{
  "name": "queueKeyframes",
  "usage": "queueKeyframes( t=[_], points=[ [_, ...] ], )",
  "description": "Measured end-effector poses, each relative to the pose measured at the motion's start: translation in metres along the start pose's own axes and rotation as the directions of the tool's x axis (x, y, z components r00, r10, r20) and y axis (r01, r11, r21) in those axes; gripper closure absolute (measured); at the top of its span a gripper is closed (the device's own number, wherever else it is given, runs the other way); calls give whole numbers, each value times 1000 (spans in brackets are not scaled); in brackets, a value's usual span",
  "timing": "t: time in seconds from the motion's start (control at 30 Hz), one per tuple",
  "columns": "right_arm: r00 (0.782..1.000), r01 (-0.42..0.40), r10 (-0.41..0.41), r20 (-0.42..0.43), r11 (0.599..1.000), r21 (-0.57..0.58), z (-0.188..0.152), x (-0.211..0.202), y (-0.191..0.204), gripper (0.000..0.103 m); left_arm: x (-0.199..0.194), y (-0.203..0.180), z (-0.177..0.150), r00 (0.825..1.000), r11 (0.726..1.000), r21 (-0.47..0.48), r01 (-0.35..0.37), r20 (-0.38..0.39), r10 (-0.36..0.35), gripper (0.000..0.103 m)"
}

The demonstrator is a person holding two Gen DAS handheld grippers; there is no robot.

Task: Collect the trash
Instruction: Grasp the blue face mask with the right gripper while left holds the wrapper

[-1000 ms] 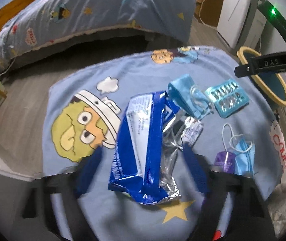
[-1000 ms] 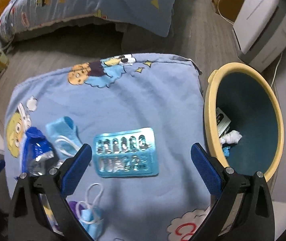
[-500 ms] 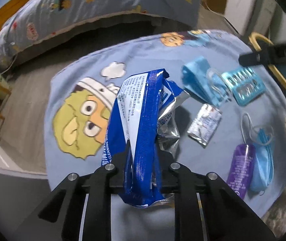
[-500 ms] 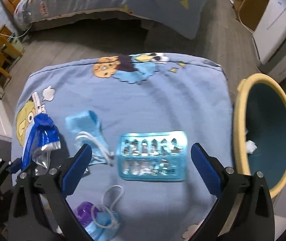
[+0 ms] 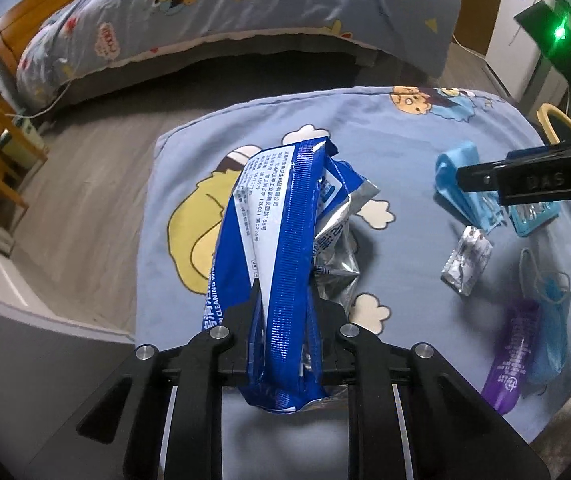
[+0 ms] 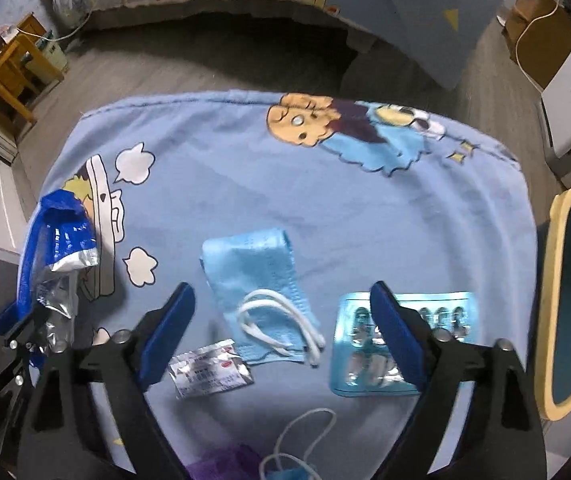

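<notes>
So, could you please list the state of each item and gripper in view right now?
blue wipes packet: crumpled, pinched in the left gripper, lifted.
right gripper: fingers closing, nothing pressed yet.
folded blue mask: flat on the blanket, between the right fingers.
blister pack: flat, partly under a finger.
silver sachet: lying flat.
purple tube: lying beside a second mask.
bin: open.

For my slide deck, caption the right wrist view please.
Right gripper closing over a folded blue face mask, blister pack and foil sachet alongside.
</notes>
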State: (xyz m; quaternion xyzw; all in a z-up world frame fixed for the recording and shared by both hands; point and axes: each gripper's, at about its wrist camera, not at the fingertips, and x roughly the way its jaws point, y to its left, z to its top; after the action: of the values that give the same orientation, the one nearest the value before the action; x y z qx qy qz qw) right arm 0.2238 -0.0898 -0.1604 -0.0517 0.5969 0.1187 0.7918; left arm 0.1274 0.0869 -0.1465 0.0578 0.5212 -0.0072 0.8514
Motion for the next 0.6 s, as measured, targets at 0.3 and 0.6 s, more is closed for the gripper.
queueKeyframes(
  t=[0.3, 0.6],
  points=[
    [997, 63, -65, -47, 997, -53, 4, 22, 18, 59, -1, 6, 0, 1000, 1000, -10, 20, 5, -20, 82],
    [1000, 26, -26, -2, 999, -38, 2, 4, 23, 80, -6, 7, 0, 999, 999, -15, 28, 24, -28, 82]
  ],
)
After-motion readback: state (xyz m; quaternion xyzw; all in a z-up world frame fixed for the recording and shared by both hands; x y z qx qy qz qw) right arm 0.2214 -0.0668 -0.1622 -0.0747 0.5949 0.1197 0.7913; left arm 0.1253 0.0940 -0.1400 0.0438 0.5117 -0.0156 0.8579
